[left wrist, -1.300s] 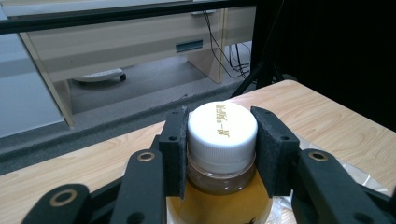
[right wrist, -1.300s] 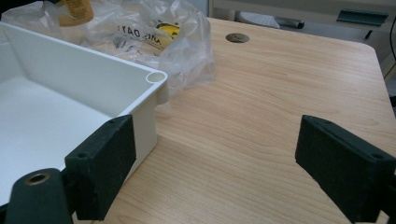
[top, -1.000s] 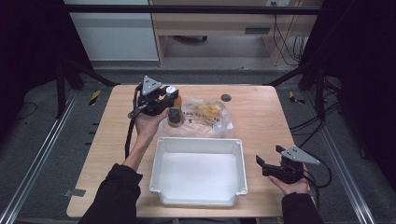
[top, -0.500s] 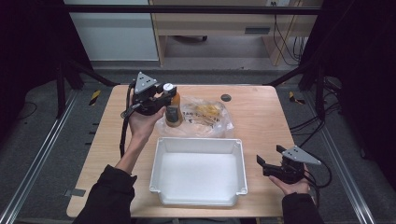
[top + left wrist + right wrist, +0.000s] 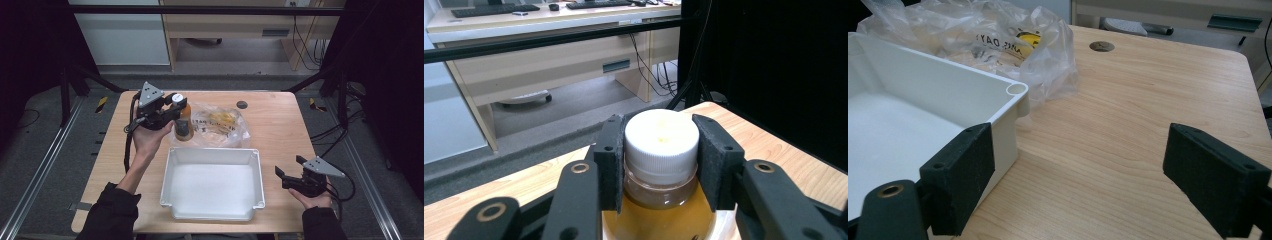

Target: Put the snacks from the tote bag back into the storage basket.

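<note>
The left tool [image 5: 176, 106] sits in the upper left of the high view, held up in the person's left hand [image 5: 148, 136], and it is pinching a bottle [image 5: 182, 120] of amber liquid by its white screw cap. In the left gripper view the grip is plain: the two black pads [image 5: 610, 159] press flat against opposite sides of the white cap [image 5: 661, 139], with the bottle's neck and amber body hanging between and below them at the bottom centre of the frame. In the high view the bottle is just left of a crumpled clear plastic bag [image 5: 220, 125] with yellow contents and black lettering, above the far left corner of the white tray [image 5: 212, 215]; whether its base touches the bench [image 5: 280, 125] I cannot tell.

The right tool [image 5: 279, 172] is at the lower right of the high view, cradled in the person's right hand [image 5: 314, 197] just beyond the tray's right wall. Its jaws are spread wide with nothing between them; in the right gripper view bare wood lies in the gap, one pad [image 5: 962, 175] close against the tray's near corner [image 5: 1016, 91], the other at the right edge. The bag lies behind the tray's rim there, in the upper left.

A small dark round cap [image 5: 242, 104] sits in the bench top beyond the bag.
</note>
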### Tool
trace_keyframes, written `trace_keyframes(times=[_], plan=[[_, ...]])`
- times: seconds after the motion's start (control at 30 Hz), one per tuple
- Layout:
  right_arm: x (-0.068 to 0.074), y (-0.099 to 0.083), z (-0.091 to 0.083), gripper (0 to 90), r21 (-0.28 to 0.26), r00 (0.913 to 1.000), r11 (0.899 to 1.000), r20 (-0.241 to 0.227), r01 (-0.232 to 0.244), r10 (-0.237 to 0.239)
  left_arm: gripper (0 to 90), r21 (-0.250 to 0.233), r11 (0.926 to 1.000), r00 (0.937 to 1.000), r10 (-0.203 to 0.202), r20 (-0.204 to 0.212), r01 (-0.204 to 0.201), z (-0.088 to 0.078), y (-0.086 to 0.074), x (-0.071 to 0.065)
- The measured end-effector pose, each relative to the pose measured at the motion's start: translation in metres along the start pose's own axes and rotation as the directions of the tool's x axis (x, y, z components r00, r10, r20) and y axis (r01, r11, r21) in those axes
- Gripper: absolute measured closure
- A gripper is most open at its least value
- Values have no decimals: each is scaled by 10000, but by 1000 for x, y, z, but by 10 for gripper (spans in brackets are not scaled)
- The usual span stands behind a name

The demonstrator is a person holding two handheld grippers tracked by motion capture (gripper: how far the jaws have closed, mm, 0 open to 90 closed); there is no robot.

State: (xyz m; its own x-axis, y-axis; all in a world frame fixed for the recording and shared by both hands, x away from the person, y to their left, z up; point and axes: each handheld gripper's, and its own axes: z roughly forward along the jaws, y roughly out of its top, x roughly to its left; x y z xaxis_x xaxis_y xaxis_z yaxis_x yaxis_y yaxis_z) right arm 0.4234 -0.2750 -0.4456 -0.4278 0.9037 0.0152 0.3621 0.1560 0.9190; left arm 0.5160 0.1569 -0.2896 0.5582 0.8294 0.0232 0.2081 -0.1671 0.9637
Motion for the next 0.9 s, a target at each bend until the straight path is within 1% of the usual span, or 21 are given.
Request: trace_keyframes(times=[0.27,0.33,0.4,0.47,0.53,0.7,0.9], plan=[[0,0,0,136,-1,10000,10000,4,-4,4,592,-163,9998,9996,82,264,-78,-15,0,-6],[0,0,0,136,12,10000,10000,13,-3,3,592,-212,9998,9996,69,270,-64,-20,0,-8],[0,0,0,137,5,10000,10000,9,-1,1,592,-233,9996,9996,152,258,-146,-24,0,-8],[0,0,0,137,6,10000,10000,11,-6,6,592,-206,9997,9996,118,271,-112,-27,-2,-10],[0,0,0,138,-3,10000,10000,15,-8,8,592,-211,9997,9995,90,304,-83,-29,-4,-11],[0,0,-1,141,-8,10000,10000,6,-4,4,592,-94,9999,9983,146,559,-141,-33,-13,-17],[1,0,-1,144,14,10000,10000,-15,-33,33,592,-15,9998,9975,211,676,-210,-39,-22,-23]])
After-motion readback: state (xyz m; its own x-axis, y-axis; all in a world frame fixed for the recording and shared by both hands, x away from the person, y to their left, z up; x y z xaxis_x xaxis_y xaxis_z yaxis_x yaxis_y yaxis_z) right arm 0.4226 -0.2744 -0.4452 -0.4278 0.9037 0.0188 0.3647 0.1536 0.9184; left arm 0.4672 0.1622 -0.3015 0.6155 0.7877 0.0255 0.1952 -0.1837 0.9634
